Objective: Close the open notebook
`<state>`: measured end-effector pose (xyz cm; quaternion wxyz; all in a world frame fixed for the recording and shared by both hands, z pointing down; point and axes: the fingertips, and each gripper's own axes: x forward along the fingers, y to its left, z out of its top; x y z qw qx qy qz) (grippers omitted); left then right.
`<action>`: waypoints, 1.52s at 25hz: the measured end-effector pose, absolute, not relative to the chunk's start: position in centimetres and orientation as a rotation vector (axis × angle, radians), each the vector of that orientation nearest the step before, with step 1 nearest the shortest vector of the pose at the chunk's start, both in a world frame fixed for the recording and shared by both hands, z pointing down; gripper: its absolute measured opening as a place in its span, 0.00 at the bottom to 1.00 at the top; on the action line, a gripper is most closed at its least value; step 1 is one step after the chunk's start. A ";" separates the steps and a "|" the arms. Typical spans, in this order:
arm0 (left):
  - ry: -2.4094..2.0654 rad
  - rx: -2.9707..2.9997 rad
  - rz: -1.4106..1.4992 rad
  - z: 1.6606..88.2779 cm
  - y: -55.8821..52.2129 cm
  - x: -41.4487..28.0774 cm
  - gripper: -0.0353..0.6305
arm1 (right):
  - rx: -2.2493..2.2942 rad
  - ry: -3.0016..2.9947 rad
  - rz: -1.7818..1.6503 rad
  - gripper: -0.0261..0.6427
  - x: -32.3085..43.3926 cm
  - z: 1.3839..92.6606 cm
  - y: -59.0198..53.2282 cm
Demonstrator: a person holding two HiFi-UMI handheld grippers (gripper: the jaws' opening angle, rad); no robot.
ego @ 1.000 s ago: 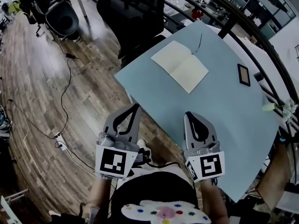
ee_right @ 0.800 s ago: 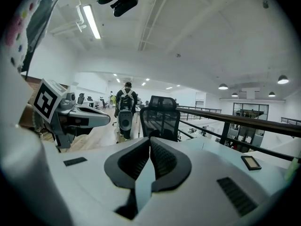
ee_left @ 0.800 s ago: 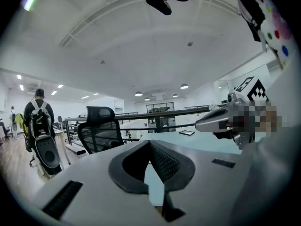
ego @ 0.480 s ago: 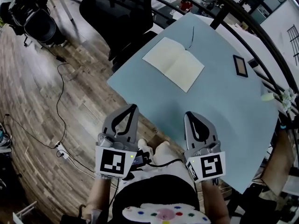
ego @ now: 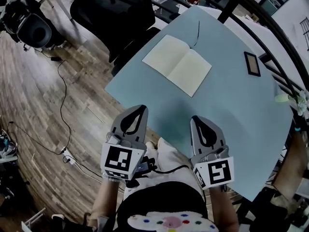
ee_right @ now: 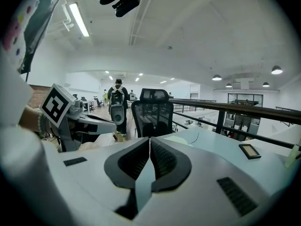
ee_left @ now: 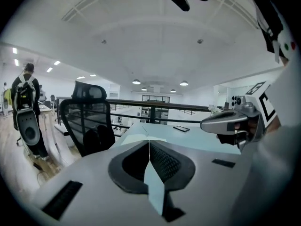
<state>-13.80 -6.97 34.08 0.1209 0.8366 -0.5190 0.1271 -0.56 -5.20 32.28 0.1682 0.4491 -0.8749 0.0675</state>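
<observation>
My left gripper (ego: pixel 139 108) and right gripper (ego: pixel 197 119) are grey with black ribbed jaws. Each one carries a cube (ego: pixel 119 162) with black-and-white square markers. I wear a black top (ego: pixel 159 199) with a white, colour-dotted patch (ego: pixel 171 221).

A wood-plank floor (ego: pixel 43 91) lies under a pale blue counter (ego: pixel 231 115). Across the floor a black cable (ego: pixel 61 109) trails to a white power strip (ego: pixel 67 157). A black mesh office chair (ego: pixel 120 8) stands just beside the counter's far edge, and a dark railing (ego: pixel 270 30) curves behind. Round ceiling lights (ee_left: pixel 136 82) dot the white ceiling (ee_left: pixel 155 36).
</observation>
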 end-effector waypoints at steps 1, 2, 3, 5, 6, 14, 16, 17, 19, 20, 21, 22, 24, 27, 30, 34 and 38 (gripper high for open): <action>-1.500 2.430 0.370 34.4 -7.3 -13.6 0.08 | 1.278 -2.488 0.200 0.09 -0.5 32.4 -5.5; -1.478 2.414 0.366 34.9 -7.8 -13.4 0.08 | 1.278 -2.488 0.205 0.09 -0.3 32.6 -5.8; -1.449 2.394 0.358 35.4 -8.3 -13.1 0.08 | 1.277 -2.488 0.210 0.09 -0.1 32.8 -6.2; -1.385 2.338 0.322 36.6 -9.3 -12.4 0.08 | 1.277 -2.484 0.226 0.09 0.5 33.2 -7.0; -1.358 2.306 0.298 37.1 -9.7 -12.2 0.08 | 1.280 -2.482 0.235 0.09 0.7 33.5 -7.3; -1.211 2.072 0.119 40.5 -12.9 -10.8 0.23 | 1.299 -2.457 0.304 0.09 2.6 34.8 -8.7; -1.202 2.020 0.098 41.4 -13.8 -10.7 0.28 | 1.295 -2.456 0.322 0.09 2.9 35.2 -9.1; -1.200 1.996 0.089 41.9 -14.3 -10.6 0.30 | 1.292 -2.456 0.331 0.09 3.0 35.4 -9.3; -1.195 1.948 0.059 42.7 -15.3 -10.5 0.32 | 1.288 -2.453 0.350 0.09 3.3 35.9 -9.6; -1.188 1.921 0.042 43.1 -15.8 -10.5 0.33 | 1.287 -2.451 0.359 0.09 3.5 36.1 -9.8; -1.178 1.893 0.027 43.6 -16.3 -10.4 0.34 | 1.286 -2.449 0.367 0.09 3.6 36.4 -10.1; -1.166 1.863 0.015 44.1 -16.8 -10.3 0.36 | 1.285 -2.447 0.374 0.09 3.7 36.6 -10.3; -1.136 1.802 -0.021 45.2 -17.7 -10.3 0.39 | 1.282 -2.443 0.388 0.09 3.8 37.1 -10.7; -1.084 1.694 -0.129 46.3 -18.9 -10.3 0.43 | 1.286 -2.435 0.415 0.09 4.1 37.8 -11.0; -1.065 1.596 -0.186 47.6 -19.8 -10.5 0.45 | 1.307 -2.425 0.445 0.09 4.5 38.0 -11.2; -1.044 1.493 -0.248 49.0 -21.0 -11.0 0.46 | 1.337 -2.421 0.463 0.09 4.6 38.2 -11.5; -1.050 1.416 -0.272 50.2 -21.7 -11.2 0.49 | 1.325 -2.401 0.463 0.09 5.1 38.7 -11.2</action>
